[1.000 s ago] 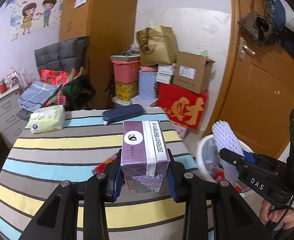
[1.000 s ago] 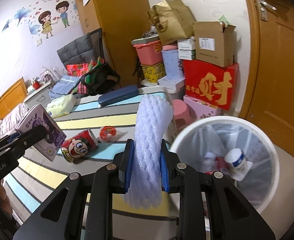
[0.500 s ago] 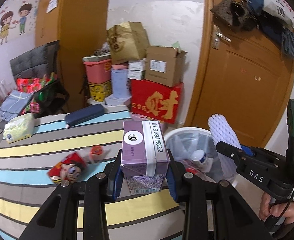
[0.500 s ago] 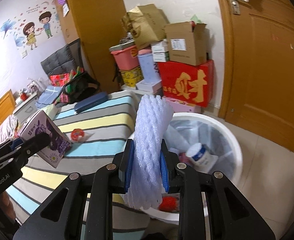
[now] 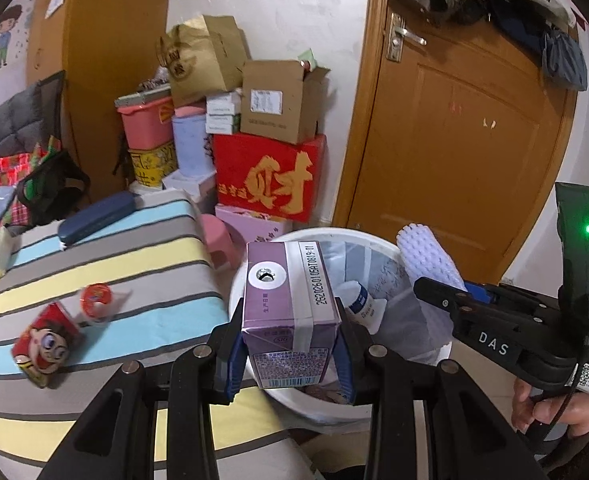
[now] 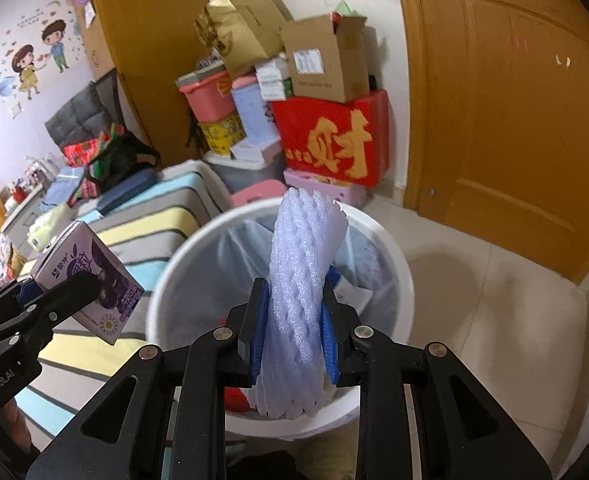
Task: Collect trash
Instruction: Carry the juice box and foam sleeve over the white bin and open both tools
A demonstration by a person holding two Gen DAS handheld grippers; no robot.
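My left gripper (image 5: 288, 354) is shut on a purple milk carton (image 5: 288, 312), held upright at the near left rim of a white trash bin (image 5: 322, 236). The right wrist view shows the same carton (image 6: 90, 278) at the left, beside the bin (image 6: 378, 236). My right gripper (image 6: 294, 334) is shut on a white foam net sleeve (image 6: 304, 268), hanging over the bin's opening. In the left wrist view the sleeve (image 5: 426, 256) sticks up from the right gripper's black body. A white bottle (image 5: 358, 300) and other waste lie inside the bin.
A striped bed (image 5: 106, 264) at the left bears a red cartoon can (image 5: 44, 344), a small red-and-white cup (image 5: 96, 298) and a dark blue case (image 5: 96, 218). Stacked boxes (image 5: 268, 176) stand behind the bin. A wooden door (image 5: 466, 128) is at the right.
Both grippers swung right, from over the striped bed to the white bin. The carton now sits at the bin's rim and the foam sleeve hangs over its opening. Both grips stayed closed.
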